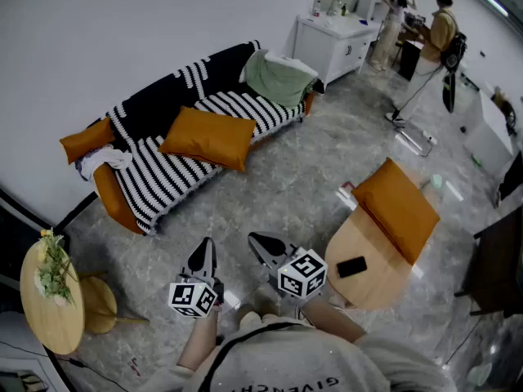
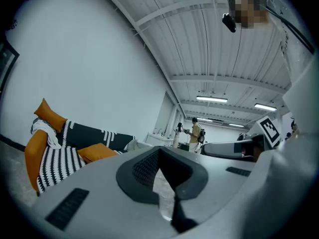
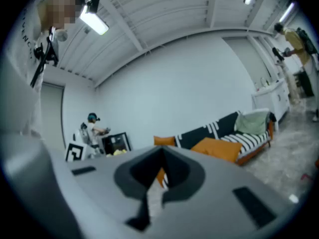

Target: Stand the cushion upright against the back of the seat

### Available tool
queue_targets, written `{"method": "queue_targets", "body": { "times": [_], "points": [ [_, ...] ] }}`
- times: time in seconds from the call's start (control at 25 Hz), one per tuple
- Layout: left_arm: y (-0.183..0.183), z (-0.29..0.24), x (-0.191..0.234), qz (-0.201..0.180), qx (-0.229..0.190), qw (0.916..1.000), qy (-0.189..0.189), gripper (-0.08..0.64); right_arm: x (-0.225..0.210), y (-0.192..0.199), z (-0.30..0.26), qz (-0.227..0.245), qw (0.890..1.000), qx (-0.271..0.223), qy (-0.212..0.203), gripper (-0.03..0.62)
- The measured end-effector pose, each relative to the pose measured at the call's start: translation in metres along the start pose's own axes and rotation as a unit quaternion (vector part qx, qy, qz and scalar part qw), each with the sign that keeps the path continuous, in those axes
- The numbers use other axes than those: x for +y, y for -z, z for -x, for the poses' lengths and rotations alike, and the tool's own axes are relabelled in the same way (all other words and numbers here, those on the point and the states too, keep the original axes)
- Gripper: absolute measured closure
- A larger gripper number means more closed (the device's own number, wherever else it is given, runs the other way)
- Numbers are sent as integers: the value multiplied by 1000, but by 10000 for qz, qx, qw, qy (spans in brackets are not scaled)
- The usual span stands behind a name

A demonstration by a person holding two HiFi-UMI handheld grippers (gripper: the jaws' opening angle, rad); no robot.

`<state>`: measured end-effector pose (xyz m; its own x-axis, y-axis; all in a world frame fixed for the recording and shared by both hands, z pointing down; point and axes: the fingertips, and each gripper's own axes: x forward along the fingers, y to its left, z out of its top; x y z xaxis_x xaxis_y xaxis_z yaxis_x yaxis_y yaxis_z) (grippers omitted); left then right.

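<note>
While the left tongs (image 1: 204,248) and right tongs (image 1: 260,242) are closed and empty near the person, the cushion (image 1: 208,137) lies flat mid-seat on the far sofa (image 1: 155,104). Soft and light, it should lift best pinched at an upper corner.

Cushion (image 1: 208,137), centre left: matt orange cloth of smooth weave. Sofa (image 1: 163,178): draped in black-and-white striped woven cloth over orange upholstery. Floor (image 1: 286,190): glossy grey stone-look tiles with faint reflections. Round desk (image 1: 368,288), lower right: pale, smooth wood. Wall (image 1: 122,23), upper left: matt white. Left tool (image 2: 160,158) and right tool (image 3: 160,171): matt grey plastic shells; dark pads (image 2: 143,169) finely ribbed.
</note>
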<state>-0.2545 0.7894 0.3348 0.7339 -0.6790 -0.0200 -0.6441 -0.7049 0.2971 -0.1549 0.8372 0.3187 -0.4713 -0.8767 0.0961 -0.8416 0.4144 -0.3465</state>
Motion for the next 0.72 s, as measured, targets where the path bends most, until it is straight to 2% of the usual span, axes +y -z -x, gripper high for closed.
{"method": "queue_targets", "body": {
  "times": [0.28,0.72],
  "points": [
    [-6,-17,-14,72,-136,9998,115,535,-7,-3,3,-11,10000,43,-35,575],
    [-12,-28,-2,129,-289,9994,132,535,-28,-8,-21,-96,9996,62,-269,574]
  ]
}}
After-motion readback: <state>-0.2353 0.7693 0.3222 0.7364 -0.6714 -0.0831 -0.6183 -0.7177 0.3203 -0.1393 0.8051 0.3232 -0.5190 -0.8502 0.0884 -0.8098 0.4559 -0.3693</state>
